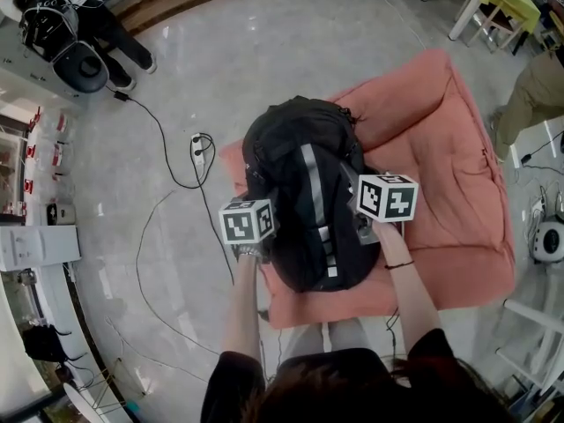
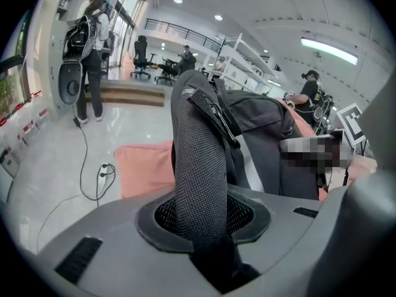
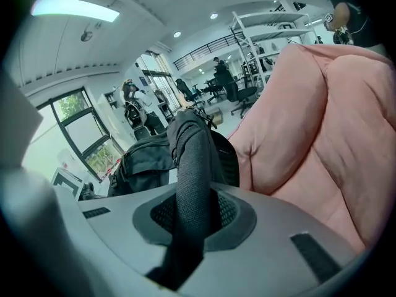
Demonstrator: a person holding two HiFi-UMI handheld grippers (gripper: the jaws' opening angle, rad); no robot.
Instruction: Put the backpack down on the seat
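Observation:
A black backpack [image 1: 300, 192] with a grey stripe rests upright on the pink cushioned seat [image 1: 449, 157], near its front left corner. My left gripper [image 1: 249, 236] is at the pack's left side, shut on a black mesh shoulder strap [image 2: 199, 166] that runs up between its jaws. At the pack's right side my right gripper [image 1: 370, 223] is shut on the other mesh shoulder strap [image 3: 189, 190]. In the right gripper view the pink seat [image 3: 322, 122] fills the right half, with the backpack [image 3: 145, 159] to the left.
A white power strip [image 1: 198, 151] with black cables lies on the grey floor left of the seat. A person stands at the far left by a black speaker [image 1: 79, 64]. Another person's leg [image 1: 529, 95] is at the right, beside white furniture.

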